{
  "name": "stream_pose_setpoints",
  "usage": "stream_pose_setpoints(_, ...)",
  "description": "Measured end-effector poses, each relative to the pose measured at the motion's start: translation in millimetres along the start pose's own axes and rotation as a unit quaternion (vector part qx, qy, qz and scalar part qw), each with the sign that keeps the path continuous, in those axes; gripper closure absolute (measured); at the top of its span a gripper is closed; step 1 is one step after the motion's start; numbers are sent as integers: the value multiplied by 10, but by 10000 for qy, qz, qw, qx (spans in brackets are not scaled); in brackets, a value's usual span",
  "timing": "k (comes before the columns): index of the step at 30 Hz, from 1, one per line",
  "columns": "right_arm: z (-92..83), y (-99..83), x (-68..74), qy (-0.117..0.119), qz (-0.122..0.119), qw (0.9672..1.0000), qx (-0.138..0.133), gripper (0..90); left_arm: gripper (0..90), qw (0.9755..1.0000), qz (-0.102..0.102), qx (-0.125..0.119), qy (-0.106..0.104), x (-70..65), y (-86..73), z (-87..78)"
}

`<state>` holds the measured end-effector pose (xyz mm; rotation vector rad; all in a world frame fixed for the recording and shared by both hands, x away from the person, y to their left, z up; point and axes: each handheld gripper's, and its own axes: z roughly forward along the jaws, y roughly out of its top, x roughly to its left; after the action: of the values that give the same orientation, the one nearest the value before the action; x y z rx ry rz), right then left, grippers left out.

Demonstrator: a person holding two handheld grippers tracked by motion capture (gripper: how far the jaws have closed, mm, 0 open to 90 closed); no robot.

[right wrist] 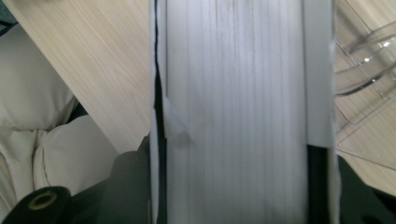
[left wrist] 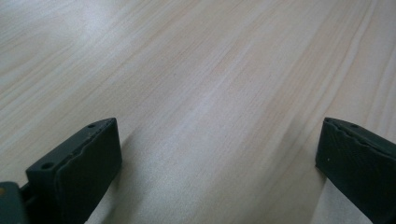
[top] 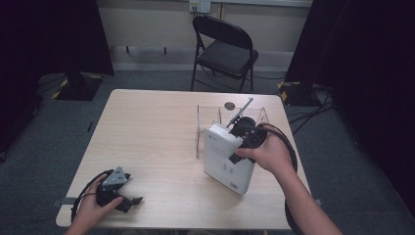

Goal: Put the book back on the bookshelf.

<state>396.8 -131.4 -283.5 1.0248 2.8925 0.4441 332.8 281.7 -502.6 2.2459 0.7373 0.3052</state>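
A thick white book is tilted on its lower corner over the right half of the wooden table, just in front of a clear acrylic stand. My right gripper is shut on the book's upper edge. In the right gripper view the pale page block runs up between the two black jaws, and the right gripper clamps both covers. My left gripper lies on the table near the front left corner. Its jaws stand wide apart over bare wood, so the left gripper is open with nothing in it.
A black folding chair stands beyond the far table edge. The acrylic stand lies close to the right of the book. A person's light trousers are below the table's near edge. Dark curtains flank the room on both sides.
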Motion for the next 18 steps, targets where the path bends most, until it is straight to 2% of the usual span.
stream_pose_setpoints(4, -13, -39, -26, -83, -32, 10000, -35, 523, 0, 10000, 2, -3, -2, 0, 0, 1)
stream_pose_setpoints(5, -27, -53, -46, -35, 41, 10000, 8, 523, 0, 10000, 2, 1, -1, 0, 0, 0)
stream_pose_setpoints(7, -31, -63, -58, -16, 32, 10000, -9, 523, 0, 10000, 0, 0, 1, 0, 0, 0)
stream_pose_setpoints(11, -56, -95, -88, -59, 88, 9999, 24, 523, 0, 10000, 27, 19, -4, 4, 1, -3)
stream_pose_setpoints(13, -73, -121, -101, -166, 87, 9998, 22, 523, 0, 10000, 19, 15, -4, 3, 0, -2)
stream_pose_setpoints(18, -94, -152, -116, -168, 125, 9998, 58, 523, 0, 10000, 26, 17, -6, 4, 1, -2)
